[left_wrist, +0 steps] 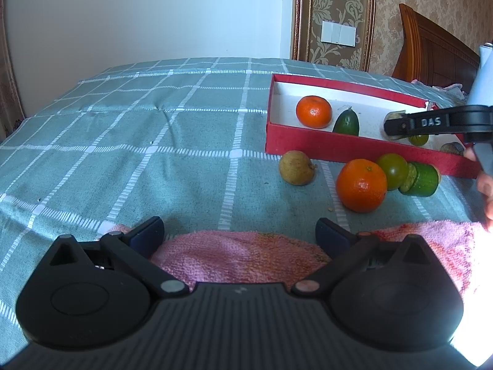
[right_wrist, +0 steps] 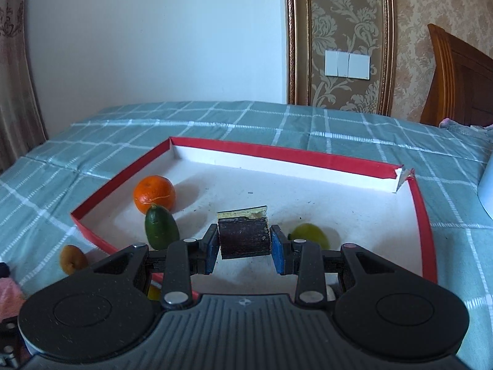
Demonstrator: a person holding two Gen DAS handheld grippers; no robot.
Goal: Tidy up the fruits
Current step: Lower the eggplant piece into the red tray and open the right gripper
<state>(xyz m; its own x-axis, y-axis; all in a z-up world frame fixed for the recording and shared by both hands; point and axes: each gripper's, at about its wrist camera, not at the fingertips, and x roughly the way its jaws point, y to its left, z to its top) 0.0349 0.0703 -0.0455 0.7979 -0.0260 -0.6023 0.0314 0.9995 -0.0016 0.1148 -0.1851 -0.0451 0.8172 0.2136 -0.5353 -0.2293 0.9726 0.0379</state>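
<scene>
A red box [left_wrist: 339,151] [right_wrist: 277,151] with a white floor lies on the checked bedspread. Inside it are an orange [left_wrist: 313,111] [right_wrist: 154,194], a small dark-green cucumber [left_wrist: 346,122] [right_wrist: 160,227] and a yellow-green fruit [right_wrist: 308,235]. My right gripper [right_wrist: 245,248] [left_wrist: 397,125] hovers over the box floor, shut on a dark cut fruit chunk [right_wrist: 245,236] with a pale top face. In front of the box lie a yellowish fruit [left_wrist: 296,168] [right_wrist: 72,259], a second orange [left_wrist: 361,185], a green tomato [left_wrist: 393,169] and a cut cucumber piece [left_wrist: 422,179]. My left gripper [left_wrist: 240,228] stands open over a pink towel, holding nothing.
The pink towel [left_wrist: 240,256] lies at the near edge of the bed. A person's hand [left_wrist: 485,185] holds the right gripper at the right edge. A wooden headboard [left_wrist: 431,52] rises behind the box. A small brown fruit [left_wrist: 452,148] sits in the box's right end.
</scene>
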